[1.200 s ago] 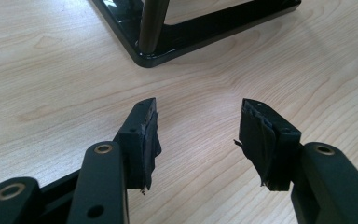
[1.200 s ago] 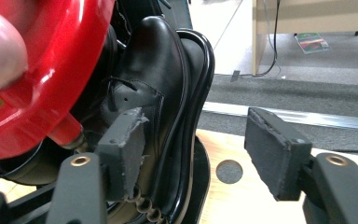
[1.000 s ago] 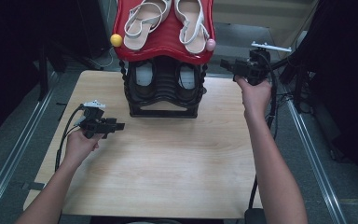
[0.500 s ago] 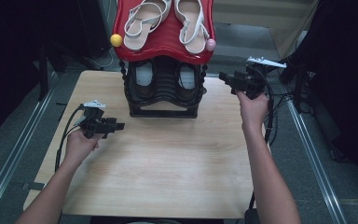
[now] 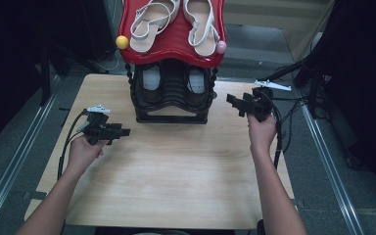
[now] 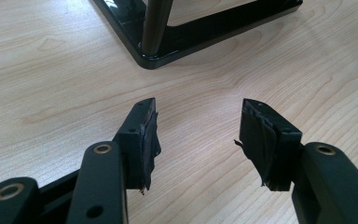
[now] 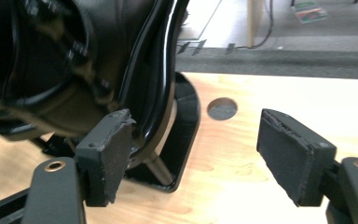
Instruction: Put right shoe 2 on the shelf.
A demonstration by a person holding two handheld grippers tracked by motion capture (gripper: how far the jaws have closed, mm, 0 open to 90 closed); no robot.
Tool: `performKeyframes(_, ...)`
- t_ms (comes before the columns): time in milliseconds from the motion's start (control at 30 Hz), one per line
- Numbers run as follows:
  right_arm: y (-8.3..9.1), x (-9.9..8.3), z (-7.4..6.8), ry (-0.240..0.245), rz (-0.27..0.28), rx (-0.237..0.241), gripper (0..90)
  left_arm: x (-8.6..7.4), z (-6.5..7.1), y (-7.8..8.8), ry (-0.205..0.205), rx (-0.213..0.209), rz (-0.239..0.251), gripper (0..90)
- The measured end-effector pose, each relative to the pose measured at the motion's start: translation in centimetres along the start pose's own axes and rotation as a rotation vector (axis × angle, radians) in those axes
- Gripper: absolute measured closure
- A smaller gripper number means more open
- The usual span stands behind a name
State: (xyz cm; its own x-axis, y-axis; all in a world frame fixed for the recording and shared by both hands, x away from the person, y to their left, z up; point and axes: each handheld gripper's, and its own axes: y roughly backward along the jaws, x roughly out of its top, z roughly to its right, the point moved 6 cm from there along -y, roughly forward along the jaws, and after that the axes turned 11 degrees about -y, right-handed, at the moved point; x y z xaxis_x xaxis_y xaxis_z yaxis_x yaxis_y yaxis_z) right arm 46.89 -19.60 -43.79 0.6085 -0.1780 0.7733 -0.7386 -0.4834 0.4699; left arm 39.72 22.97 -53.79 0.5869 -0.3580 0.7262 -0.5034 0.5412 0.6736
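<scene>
Pale wooden table (image 5: 176, 171) on grey floor (image 5: 333, 147) – black shoe rack (image 5: 171, 93) at back; left gripper (image 5: 120, 131) and right gripper (image 5: 232, 101) both released, right just widening.

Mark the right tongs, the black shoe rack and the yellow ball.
right tongs (image 5: 232, 104), high view, between the open jaw tips.
black shoe rack (image 5: 172, 116), high view, front bar of its base.
yellow ball (image 5: 122, 42), high view, middle of the ball at the red shelf's left corner.

desk (image 5: 176, 186): light wood, filling the frame's centre and lower half | shoe rack (image 5: 171, 115): black, standing directly on it at upper centre | round hole (image 7: 222, 108): lying just beside the rack's base
</scene>
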Motion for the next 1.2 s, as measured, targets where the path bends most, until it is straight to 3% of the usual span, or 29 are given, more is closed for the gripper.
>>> performKeyframes(100,0.0,-1.1,0.3,-0.017,-0.005,0.026,27.1,0.0,-0.2,0.1,0.001,0.004,0.000,47.1)
performKeyframes(300,-0.2,-3.2,1.4,-0.044,-0.021,0.023,27.1,-0.1,-0.3,0.1,0.008,0.005,0.004,46.7)
performKeyframes(733,-0.6,-7.3,3.9,-0.060,-0.068,-0.033,27.2,-0.3,-0.6,-0.1,0.017,0.002,0.000,46.6)
performKeyframes(900,-0.8,-8.4,4.2,-0.066,-0.092,-0.028,27.2,-0.3,-0.6,-0.1,0.015,0.001,0.001,46.3)
performKeyframes(1033,-1.0,-8.8,4.0,-0.029,-0.100,-0.038,27.2,-0.3,-0.7,0.0,0.016,0.004,0.004,46.2)
performKeyframes(1200,-1.0,-9.5,3.8,-0.030,-0.106,-0.026,27.2,-0.3,-0.7,-0.1,0.013,0.005,0.000,46.0)
